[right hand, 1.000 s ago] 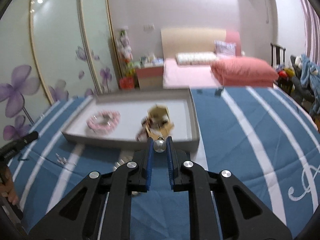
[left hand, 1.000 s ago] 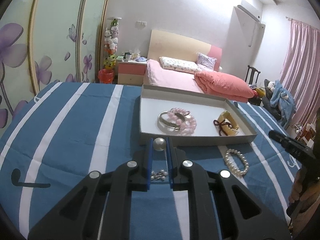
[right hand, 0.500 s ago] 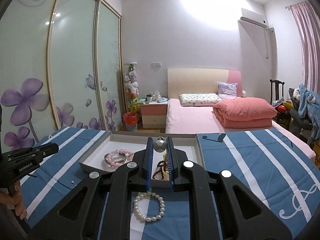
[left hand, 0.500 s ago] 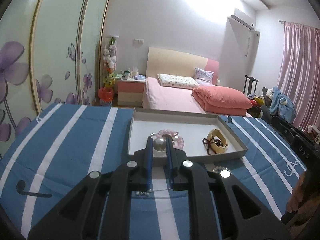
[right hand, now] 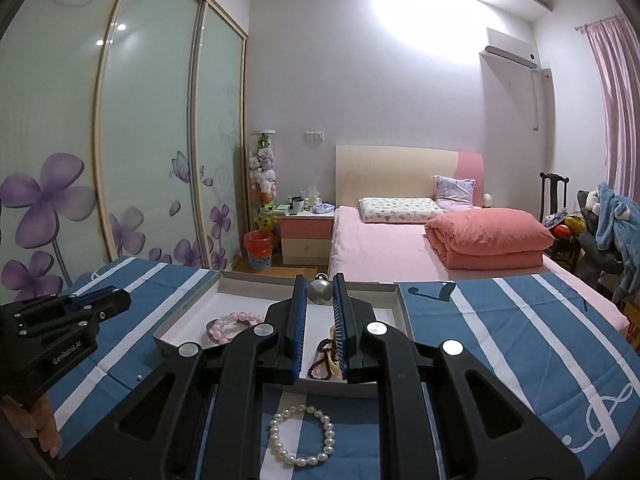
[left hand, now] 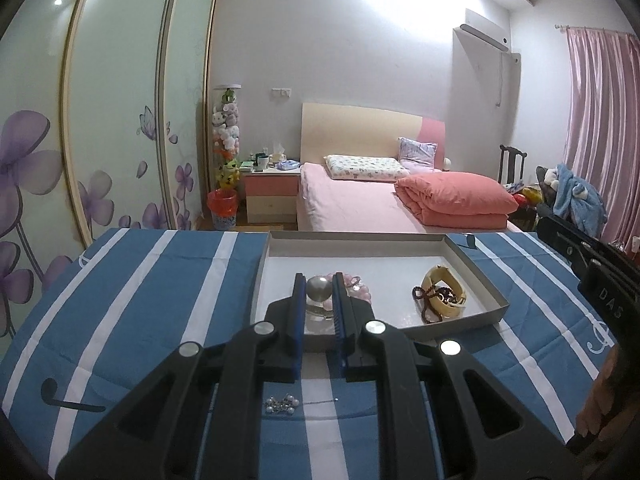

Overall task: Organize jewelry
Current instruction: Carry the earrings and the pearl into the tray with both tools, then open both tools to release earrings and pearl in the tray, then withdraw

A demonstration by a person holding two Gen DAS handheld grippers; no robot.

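Observation:
A shallow grey tray lies on the blue striped cloth. In it are a pink bead bracelet with a silver bangle, and a yellow bangle with dark red beads. A small pearl cluster on a thin chain lies on the cloth under my left gripper. A white pearl bracelet lies on the cloth under my right gripper. Both grippers have jaws narrowly apart and hold nothing. The left gripper also shows at the left in the right wrist view.
The blue and white striped cloth covers the work surface. Beyond its far edge are a pink bed, a nightstand, sliding wardrobe doors and a pink curtain.
Both grippers have lifted and drawn back from the tray, tilting up toward the room. The pearl cluster and the pearl bracelet now lie lower in each view. Nothing was picked up.

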